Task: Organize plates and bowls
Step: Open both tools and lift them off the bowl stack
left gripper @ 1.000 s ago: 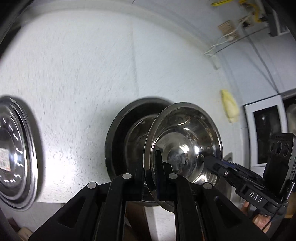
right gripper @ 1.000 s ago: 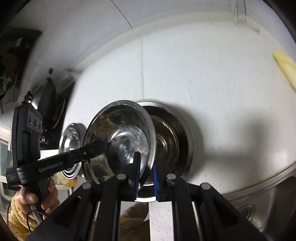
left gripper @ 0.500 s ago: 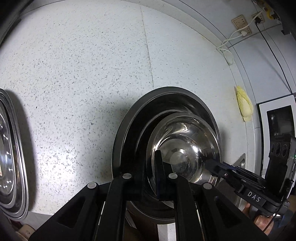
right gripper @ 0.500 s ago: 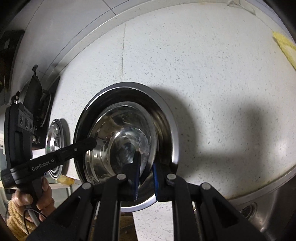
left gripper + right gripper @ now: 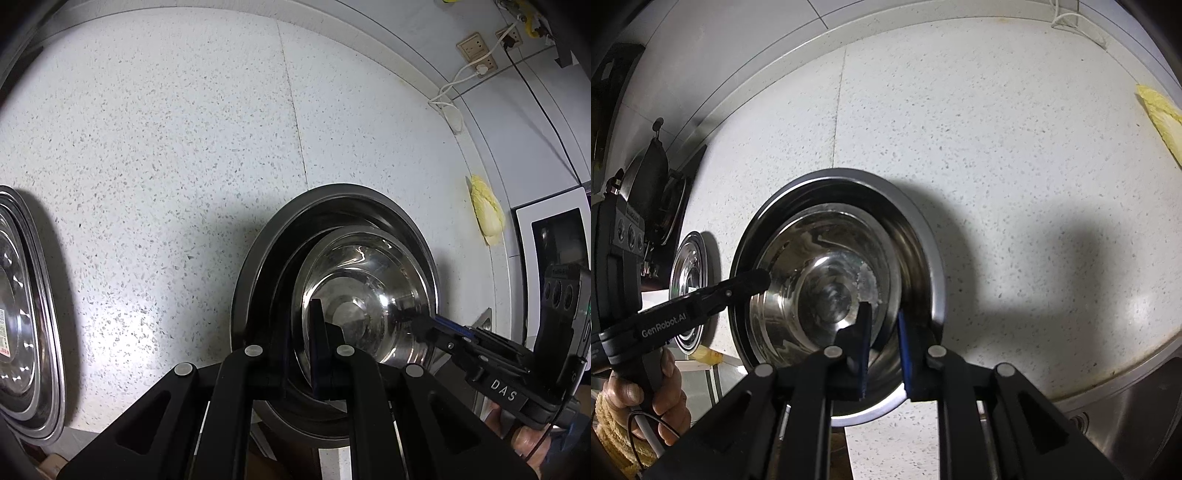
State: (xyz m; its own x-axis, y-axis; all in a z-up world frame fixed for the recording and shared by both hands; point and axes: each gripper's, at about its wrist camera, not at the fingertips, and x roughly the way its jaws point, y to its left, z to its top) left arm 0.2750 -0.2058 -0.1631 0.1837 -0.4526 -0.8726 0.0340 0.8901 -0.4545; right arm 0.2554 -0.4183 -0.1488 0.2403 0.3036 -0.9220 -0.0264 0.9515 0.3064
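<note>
- Speckled counter [image 5: 184, 147]: large steel bowl [image 5: 258, 266] sits near front edge.
- Plate stack [image 5: 33, 332] far left, well apart from bowl.
- Small steel bowl [image 5: 820, 273] nested inside large one.
- L gripper [image 5: 299, 332]: clamped tight on small bowl's left rim.
- R gripper [image 5: 884, 325]: jaws just been opening, gap straddles right rim, pads off it.

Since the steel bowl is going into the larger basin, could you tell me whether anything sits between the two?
Nothing visible does: the steel bowl already sits nested inside the larger basin, with only the basin's bare inner wall around it.
</note>
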